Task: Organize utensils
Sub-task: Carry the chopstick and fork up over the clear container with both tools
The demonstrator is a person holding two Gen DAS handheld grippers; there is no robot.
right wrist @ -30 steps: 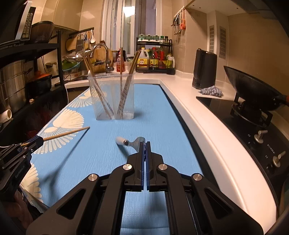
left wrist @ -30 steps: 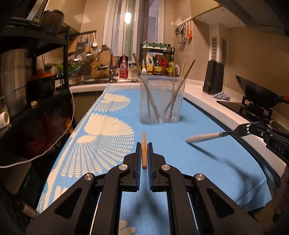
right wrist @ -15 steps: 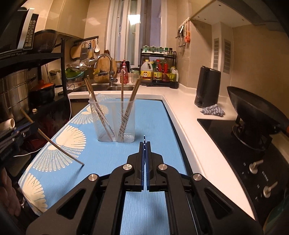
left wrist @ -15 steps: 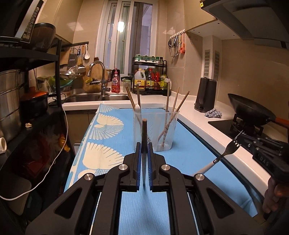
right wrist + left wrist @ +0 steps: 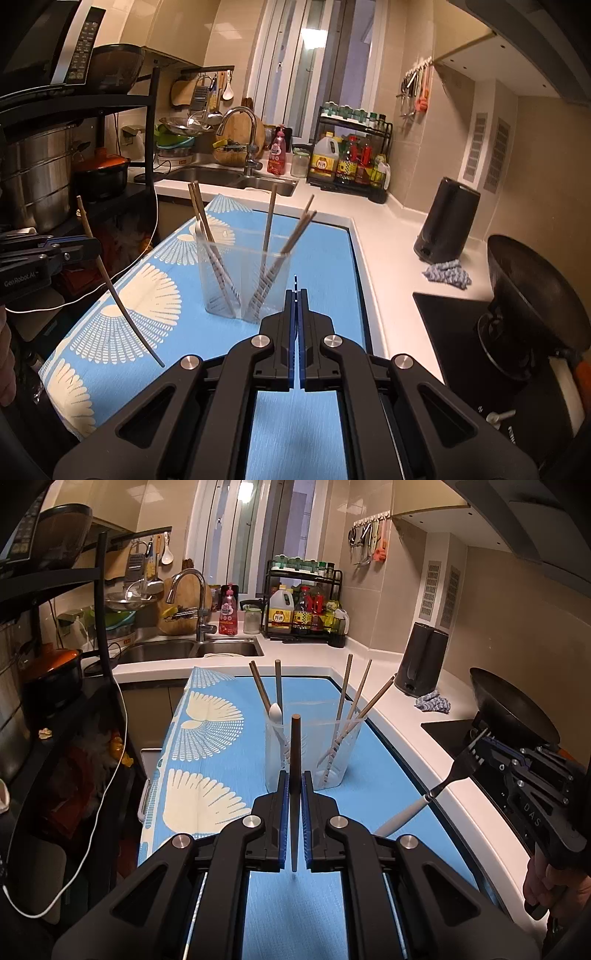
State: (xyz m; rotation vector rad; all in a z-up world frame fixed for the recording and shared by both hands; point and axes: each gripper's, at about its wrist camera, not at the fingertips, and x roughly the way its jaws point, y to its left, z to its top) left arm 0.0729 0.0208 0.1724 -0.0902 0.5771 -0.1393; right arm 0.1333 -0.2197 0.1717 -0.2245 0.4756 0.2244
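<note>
A clear plastic cup (image 5: pixel 314 753) stands on the blue mat (image 5: pixel 369 775) and holds several chopsticks and a white spoon; it also shows in the right wrist view (image 5: pixel 243 280). My left gripper (image 5: pixel 294 786) is shut on a dark wooden chopstick (image 5: pixel 295 760), held upright above the mat in front of the cup. That chopstick (image 5: pixel 110 284) shows slanted in the right wrist view. My right gripper (image 5: pixel 296 302) is shut on a fork (image 5: pixel 454 775) with a white handle, held by its tines, handle hanging down to the right of the cup.
A sink (image 5: pixel 192 650) and a bottle rack (image 5: pixel 303 609) are at the far end. A black kettle (image 5: pixel 447 221), a grey cloth (image 5: pixel 447 273) and a wok (image 5: pixel 535 295) on the hob stand to the right. A black shelf with pots (image 5: pixel 55 192) is on the left.
Both grippers have lifted and tilted. The chopstick went from lying forward to upright. The fork swung from level to hanging handle-down. The view looks down on the cup more.
</note>
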